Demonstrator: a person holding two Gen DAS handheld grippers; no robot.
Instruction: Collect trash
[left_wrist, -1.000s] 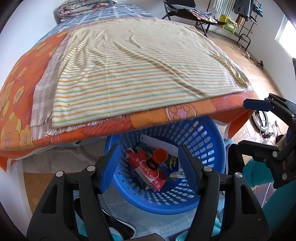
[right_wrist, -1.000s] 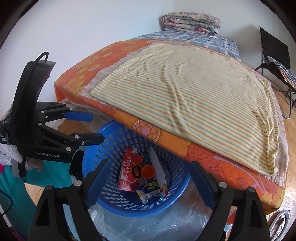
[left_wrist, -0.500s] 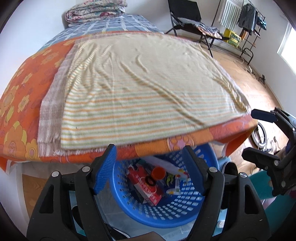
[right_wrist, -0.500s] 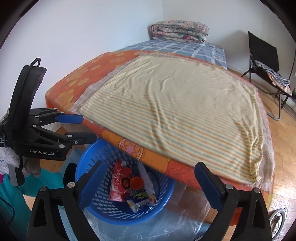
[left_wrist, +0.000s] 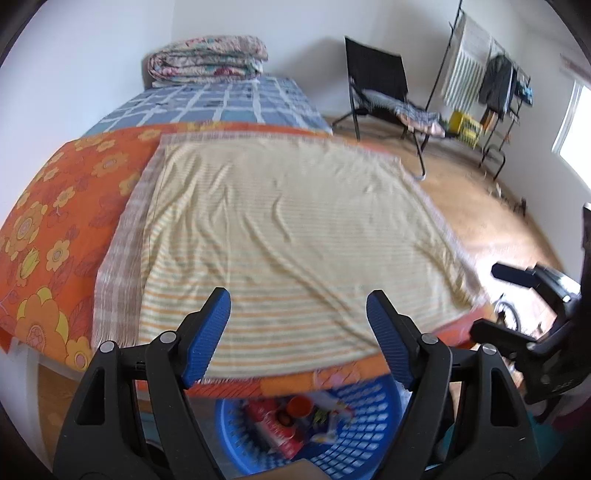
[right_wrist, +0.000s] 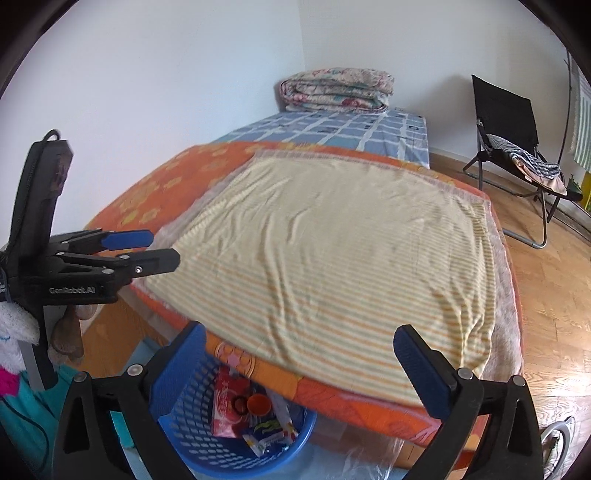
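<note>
Trash lies gathered in basket at 6 o'clock below bed; left gripper, fingers opening, and right gripper, fingers apart, both empty.

Trash in basket — beside bed

My left wrist camera looks forward and steeply down between its own blue-padded black fingers, over the near edge of the bed with the cream striped cloth; the round blue perforated plastic basket sits close at 6 o'clock, the black folding chair far off at 1 o'clock. My right wrist camera stands to the right of it, facing much the same way, basket at 7 o'clock, chair at 2 o'clock. Both share bed, basket, chair, and each sees the other gripper
</note>
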